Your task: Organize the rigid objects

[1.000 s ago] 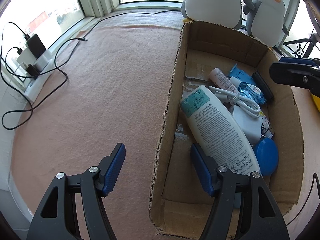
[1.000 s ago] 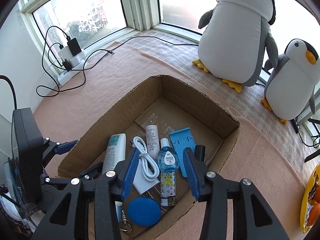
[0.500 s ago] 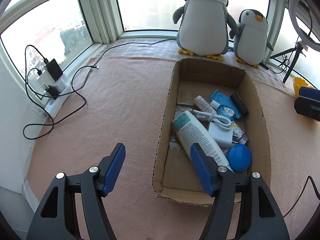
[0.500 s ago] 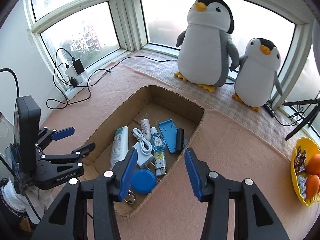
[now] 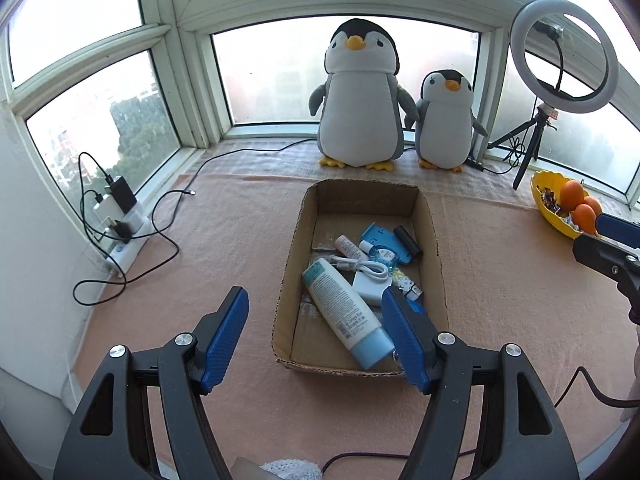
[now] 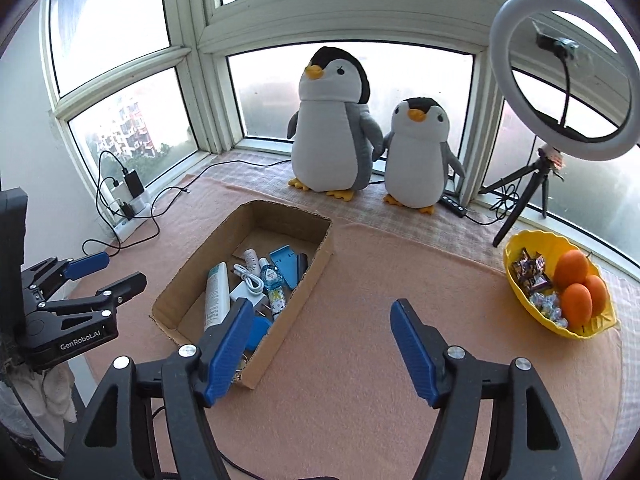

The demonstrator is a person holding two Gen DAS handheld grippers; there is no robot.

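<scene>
Left wrist view: you've raised both grippers clear of the cardboard box [image 5: 432,220]; left gripper [image 5: 314,336] spread, empty; right gripper [image 6: 320,344] just widened, empty. Lotion bottle [image 5: 344,314] remains inside.

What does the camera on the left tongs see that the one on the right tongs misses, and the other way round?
Only the left view shows the lotion bottle's pale blue cap. Only the right view shows the whole yellow bowl, with its sweets, and a key ring at the box's near end. Both show the cardboard box, two toy penguins, the ring light and open, empty tongs.
</scene>
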